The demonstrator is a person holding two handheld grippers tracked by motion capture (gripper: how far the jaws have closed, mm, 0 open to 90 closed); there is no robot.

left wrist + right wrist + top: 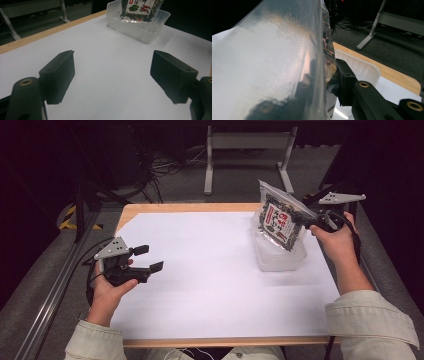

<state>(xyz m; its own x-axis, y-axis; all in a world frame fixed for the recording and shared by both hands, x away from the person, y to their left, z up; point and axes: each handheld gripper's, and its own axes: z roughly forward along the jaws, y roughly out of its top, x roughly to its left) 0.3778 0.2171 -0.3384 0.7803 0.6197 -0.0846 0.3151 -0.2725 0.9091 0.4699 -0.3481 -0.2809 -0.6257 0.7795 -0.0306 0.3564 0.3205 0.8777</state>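
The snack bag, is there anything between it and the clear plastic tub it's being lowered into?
Nothing visible. The right gripper is shut on the snack bag, whose lower end already sits in the open top of the clear tub. The tub looks empty apart from the bag, and the left gripper stands open far off over the white sheet.

Glossy plastic pouch (280, 217); translucent plastic tub (278, 260); wooden table (190, 207).

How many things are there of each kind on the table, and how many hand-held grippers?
Snack bag: 1
Clear plastic tub: 1
White sheet: 1
Hand-held gripper: 2, the left open, the right shut on the snack bag
Total: 5
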